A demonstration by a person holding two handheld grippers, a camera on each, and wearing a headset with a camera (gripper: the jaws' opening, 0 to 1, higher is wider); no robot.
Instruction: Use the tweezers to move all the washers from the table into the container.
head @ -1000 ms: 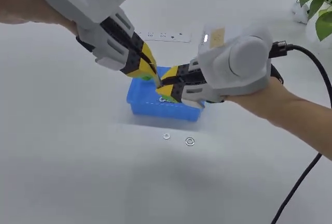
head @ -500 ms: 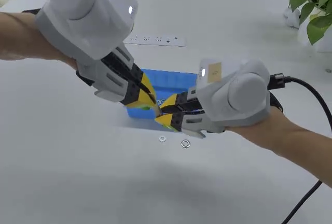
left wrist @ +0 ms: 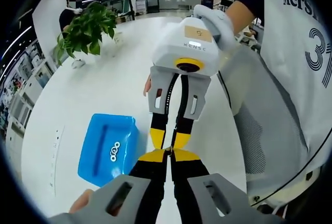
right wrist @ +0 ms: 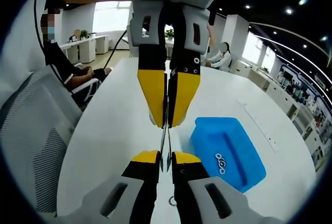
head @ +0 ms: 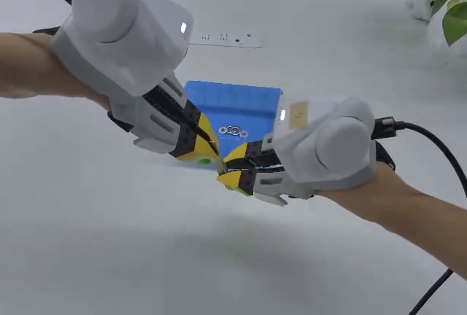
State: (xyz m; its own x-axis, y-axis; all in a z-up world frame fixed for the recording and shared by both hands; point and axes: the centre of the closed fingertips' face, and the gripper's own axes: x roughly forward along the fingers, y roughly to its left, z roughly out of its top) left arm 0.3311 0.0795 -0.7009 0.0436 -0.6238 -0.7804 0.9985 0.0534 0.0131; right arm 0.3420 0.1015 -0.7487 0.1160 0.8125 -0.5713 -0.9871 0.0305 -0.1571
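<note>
A blue container [head: 241, 100] stands on the white table [head: 87, 242] with several washers [head: 233, 131] inside. Just in front of its near edge, my left gripper [head: 208, 156] comes in from the upper left and my right gripper [head: 228, 173] from the right, tip to tip. Thin metal tweezers [right wrist: 164, 146] run between the two pairs of yellow jaws, and both grippers are shut on them. In the right gripper view one washer [right wrist: 173, 200] lies on the table below my right gripper [right wrist: 165, 158], with the container [right wrist: 236, 146] to the right. In the left gripper view the container [left wrist: 101, 141] lies left of my left gripper [left wrist: 167, 155].
A white power strip [head: 222, 39] lies behind the container. A potted plant [head: 449, 1] stands at the far right corner. A black cable [head: 430, 147] trails from the right gripper. A mesh chair [right wrist: 31, 146] stands beside the table.
Both grippers, still joined at the tweezers, have come down from over the container to its near edge. The two washers on the table are now hidden behind them in the head view.
</note>
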